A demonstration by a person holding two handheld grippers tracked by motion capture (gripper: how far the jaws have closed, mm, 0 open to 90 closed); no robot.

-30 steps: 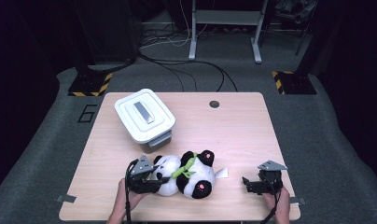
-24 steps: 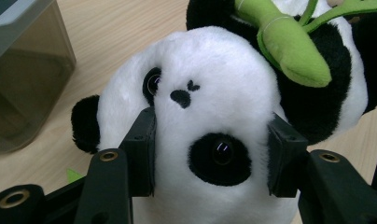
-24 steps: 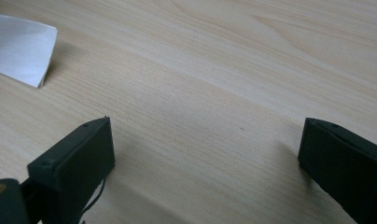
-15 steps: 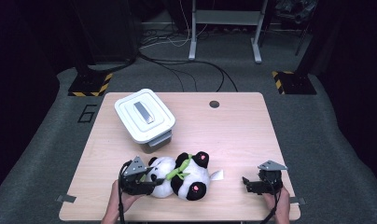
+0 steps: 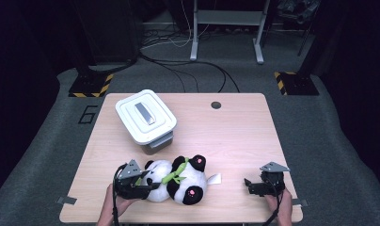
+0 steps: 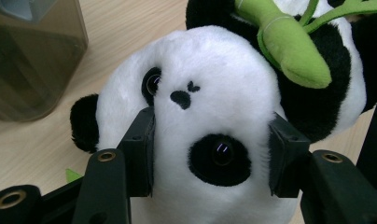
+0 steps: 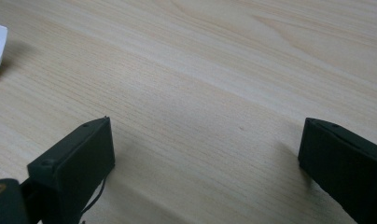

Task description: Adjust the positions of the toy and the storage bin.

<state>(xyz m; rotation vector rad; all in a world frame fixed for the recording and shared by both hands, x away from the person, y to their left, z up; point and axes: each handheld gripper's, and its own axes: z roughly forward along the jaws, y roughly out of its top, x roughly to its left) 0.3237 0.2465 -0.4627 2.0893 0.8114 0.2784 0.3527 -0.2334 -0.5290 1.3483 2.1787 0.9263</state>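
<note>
Plush panda (image 6: 214,107) head clamped between left gripper (image 6: 210,154) jaws, on table (image 5: 235,136)

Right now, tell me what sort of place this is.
Probably a lab or recording studio: a lone wooden table on grey carpet marked with a 6, hazard-striped stand bases, loose floor cables, and dark surroundings.

Panda's head (image 6: 210,116) — between clamping jaws
</note>
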